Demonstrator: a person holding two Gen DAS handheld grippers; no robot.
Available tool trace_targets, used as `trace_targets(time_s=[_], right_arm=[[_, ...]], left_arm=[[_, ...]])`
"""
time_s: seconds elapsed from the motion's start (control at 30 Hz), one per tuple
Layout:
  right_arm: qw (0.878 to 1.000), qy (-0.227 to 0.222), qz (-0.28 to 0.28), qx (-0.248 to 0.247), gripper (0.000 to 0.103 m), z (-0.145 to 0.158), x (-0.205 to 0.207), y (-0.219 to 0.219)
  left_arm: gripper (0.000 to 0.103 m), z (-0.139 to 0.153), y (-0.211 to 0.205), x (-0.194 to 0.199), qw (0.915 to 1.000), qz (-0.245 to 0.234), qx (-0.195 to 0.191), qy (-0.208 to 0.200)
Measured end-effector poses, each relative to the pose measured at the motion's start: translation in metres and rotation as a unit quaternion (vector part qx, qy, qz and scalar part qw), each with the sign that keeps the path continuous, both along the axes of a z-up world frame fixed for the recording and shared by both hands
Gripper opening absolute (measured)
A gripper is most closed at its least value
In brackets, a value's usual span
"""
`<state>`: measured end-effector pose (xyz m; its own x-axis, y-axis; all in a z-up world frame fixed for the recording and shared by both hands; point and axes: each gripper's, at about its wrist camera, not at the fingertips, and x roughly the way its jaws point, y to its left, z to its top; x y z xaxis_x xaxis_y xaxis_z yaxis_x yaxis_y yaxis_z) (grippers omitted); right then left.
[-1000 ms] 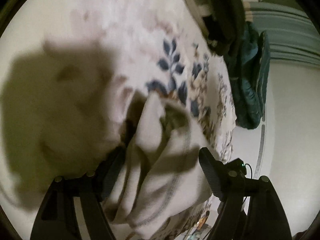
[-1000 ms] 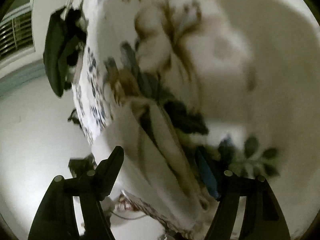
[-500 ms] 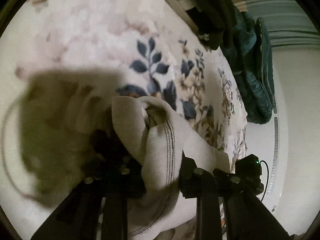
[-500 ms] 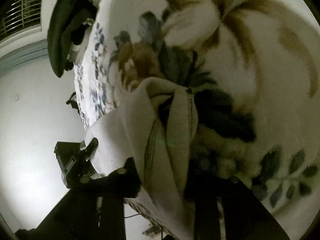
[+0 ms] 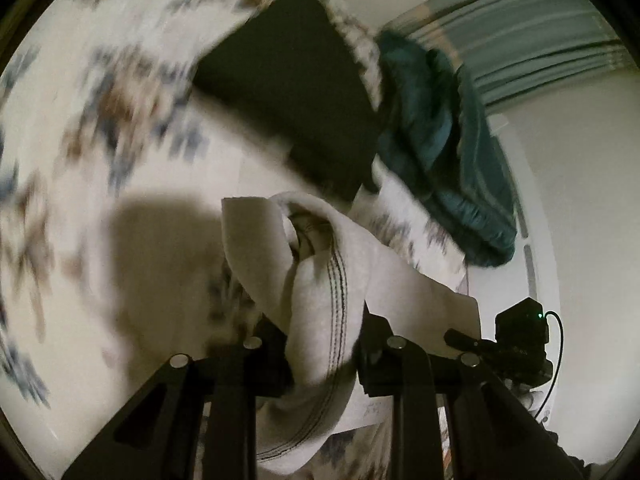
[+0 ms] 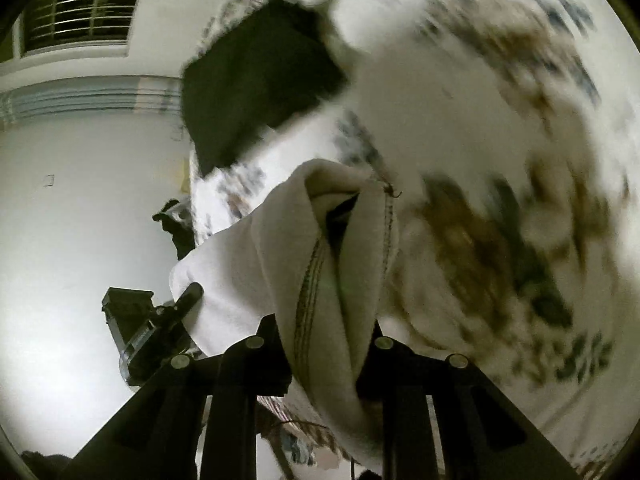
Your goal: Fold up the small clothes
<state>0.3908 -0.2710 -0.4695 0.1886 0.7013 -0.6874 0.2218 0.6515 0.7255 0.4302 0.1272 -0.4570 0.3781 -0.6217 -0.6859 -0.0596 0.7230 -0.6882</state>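
A small cream garment (image 5: 320,304) with dark stitched hems hangs between both grippers above the floral bedspread (image 5: 120,120). My left gripper (image 5: 322,354) is shut on one bunched hem of it. My right gripper (image 6: 328,354) is shut on another bunched hem of the same garment (image 6: 320,272). The cloth spans from one gripper to the other. The right gripper shows at the right edge of the left wrist view (image 5: 520,336), and the left gripper shows at the left of the right wrist view (image 6: 148,332). The fingertips are hidden by cloth.
A folded black garment (image 5: 296,112) lies on the bedspread beyond the cream one, also in the right wrist view (image 6: 256,92). A teal garment (image 5: 440,152) hangs over the bed's far edge. White floor (image 6: 80,220) lies beside the bed.
Both grippers went from open to shut on the cream garment and have lifted it off the bedspread. The views now swing towards the black garment, with motion blur.
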Motion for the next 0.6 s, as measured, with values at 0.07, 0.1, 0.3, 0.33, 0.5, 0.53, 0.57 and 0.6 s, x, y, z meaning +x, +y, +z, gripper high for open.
trace_targets(time_s=[0.07, 0.1, 0.3, 0.33, 0.5, 0.53, 0.57, 0.6], right_arm=[[1.000, -0.020, -0.009, -0.003, 0.021, 0.018, 0.043, 0.014], [1.000, -0.029, -0.011, -0.006, 0.021, 0.024, 0.061, 0.021], [0.997, -0.067, -0.024, -0.015, 0.021, 0.034, 0.196, 0.051], [0.997, -0.069, -0.023, -0.020, 0.021, 0.030, 0.220, 0.057], [0.996, -0.057, -0.018, -0.071, 0.021, -0.008, 0.302, 0.078], [0.994, -0.054, -0.010, -0.090, 0.021, -0.015, 0.312, 0.084], [0.993, -0.052, -0.005, -0.104, 0.021, -0.017, 0.316, 0.086], [0.992, -0.050, -0.001, -0.118, 0.023, -0.021, 0.318, 0.089]], left_arm=[[0.022, 0.021, 0.009, 0.041, 0.9997, -0.003, 0.005, -0.023], [0.022, 0.028, 0.012, 0.058, 0.9994, -0.006, 0.012, -0.032], [0.022, 0.049, 0.026, 0.188, 0.9951, -0.016, 0.068, -0.071], [0.022, 0.045, 0.028, 0.211, 0.9943, -0.016, 0.079, -0.070], [0.027, 0.013, 0.024, 0.280, 0.9839, -0.034, 0.168, -0.051], [0.028, 0.005, 0.020, 0.288, 0.9802, -0.039, 0.189, -0.042], [0.030, 0.000, 0.019, 0.293, 0.9777, -0.042, 0.203, -0.036], [0.033, -0.004, 0.019, 0.296, 0.9749, -0.038, 0.217, -0.031]])
